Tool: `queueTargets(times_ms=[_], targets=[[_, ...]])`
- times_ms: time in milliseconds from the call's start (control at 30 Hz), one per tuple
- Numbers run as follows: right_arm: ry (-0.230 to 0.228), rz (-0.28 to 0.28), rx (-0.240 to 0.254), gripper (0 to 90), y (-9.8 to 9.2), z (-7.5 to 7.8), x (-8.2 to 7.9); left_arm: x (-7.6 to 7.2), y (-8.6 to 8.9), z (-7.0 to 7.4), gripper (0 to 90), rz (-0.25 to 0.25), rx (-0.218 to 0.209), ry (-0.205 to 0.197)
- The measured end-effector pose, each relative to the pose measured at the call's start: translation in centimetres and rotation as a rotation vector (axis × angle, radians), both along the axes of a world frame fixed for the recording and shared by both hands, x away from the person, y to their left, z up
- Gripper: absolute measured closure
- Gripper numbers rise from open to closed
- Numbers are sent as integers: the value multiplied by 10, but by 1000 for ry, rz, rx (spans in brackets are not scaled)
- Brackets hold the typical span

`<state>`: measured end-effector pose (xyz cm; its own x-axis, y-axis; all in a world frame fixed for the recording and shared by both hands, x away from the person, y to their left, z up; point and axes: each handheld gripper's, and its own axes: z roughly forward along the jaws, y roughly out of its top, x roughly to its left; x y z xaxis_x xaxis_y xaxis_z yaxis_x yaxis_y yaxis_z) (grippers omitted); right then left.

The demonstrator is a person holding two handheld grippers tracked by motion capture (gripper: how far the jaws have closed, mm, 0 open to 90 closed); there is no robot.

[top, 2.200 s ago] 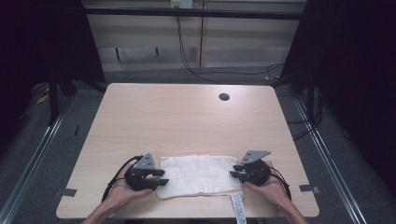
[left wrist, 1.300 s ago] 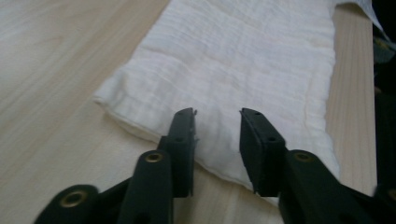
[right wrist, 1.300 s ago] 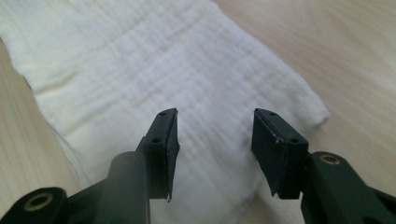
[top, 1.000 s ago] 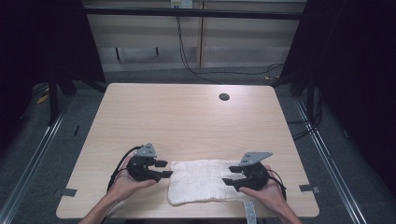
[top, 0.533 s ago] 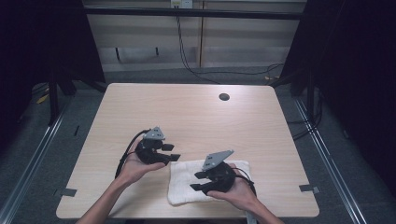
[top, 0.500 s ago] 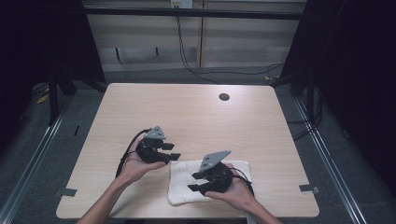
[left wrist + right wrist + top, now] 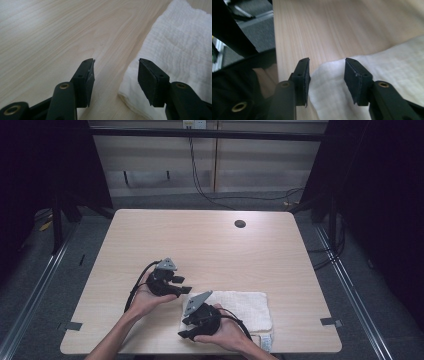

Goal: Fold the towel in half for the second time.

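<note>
Clearly soft and light, the folded white towel (image 7: pixel 235 312) lies on the counter (image 7: pixel 210 245); its edge sits just before both open, empty jaws, having widened lately. Pinch a corner.

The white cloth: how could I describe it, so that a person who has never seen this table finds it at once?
Start from the light wooden table and go to its near edge, right of the middle. The white cloth lies flat there, folded into a rectangle. It is the only soft, white thing on the wood; the far small dark round hole cannot be confused with it.
</note>
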<state>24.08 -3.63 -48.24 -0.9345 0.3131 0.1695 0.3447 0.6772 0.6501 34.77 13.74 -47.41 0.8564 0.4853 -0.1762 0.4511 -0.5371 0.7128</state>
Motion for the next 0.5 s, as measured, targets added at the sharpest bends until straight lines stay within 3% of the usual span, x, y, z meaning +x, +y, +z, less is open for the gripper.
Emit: queueTargets(times_ms=[233,267,333,367,500], targets=[[-32,-7,-9,556,3,-10,-4,1,2,0,457,10,0,-1],[-94,11,-25,558,4,-11,-8,2,3,-1,456,8,-3,4],[-103,2,-36,579,5,-10,-11,2,2,-1,456,9,7,3],[-147,5,-42,624,6,-11,-13,2,2,-2,456,10,5,3],[-138,-19,-43,738,5,-11,-11,3,5,0,458,17,2,2]])
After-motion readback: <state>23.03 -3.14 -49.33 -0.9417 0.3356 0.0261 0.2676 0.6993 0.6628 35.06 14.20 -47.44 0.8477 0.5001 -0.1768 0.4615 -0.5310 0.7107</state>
